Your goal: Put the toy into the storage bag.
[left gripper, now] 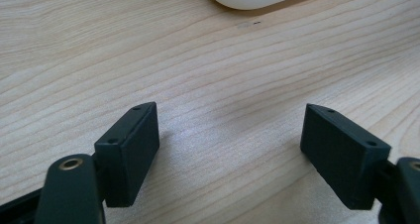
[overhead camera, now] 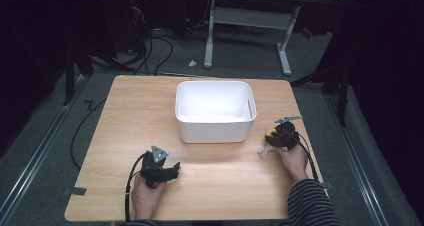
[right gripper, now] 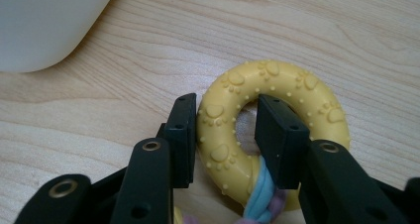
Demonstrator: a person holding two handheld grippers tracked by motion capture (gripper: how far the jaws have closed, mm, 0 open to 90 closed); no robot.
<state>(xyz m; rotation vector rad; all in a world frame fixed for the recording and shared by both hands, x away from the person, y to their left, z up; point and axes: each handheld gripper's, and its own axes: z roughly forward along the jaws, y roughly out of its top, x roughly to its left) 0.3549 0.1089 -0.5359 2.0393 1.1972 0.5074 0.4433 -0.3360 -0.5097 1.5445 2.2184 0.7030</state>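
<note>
Gripping one yellow ring (right gripper: pixel 277 130) — right gripper (right gripper: pixel 223 140), one bin (overhead camera: pixel 214 111)

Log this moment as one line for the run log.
left gripper: open, over bare table | right gripper: jaws astride yellow ring toy | white bin: empty

A light wooden table (overhead camera: pixel 125 116) with a visible grain stands on a grey floor (overhead camera: pixel 45 151). A white plastic tub (overhead camera: pixel 214 111), rectangular with rounded corners, sits on the table a little beyond its middle. Near the right edge, just beside the tub's near right corner, a yellow rubber ring (right gripper: pixel 277 110) embossed with paw prints lies flat on the wood, with a braided blue and pink rope (right gripper: pixel 260 194) tied through it. A person's hands rest on the near part.
</note>
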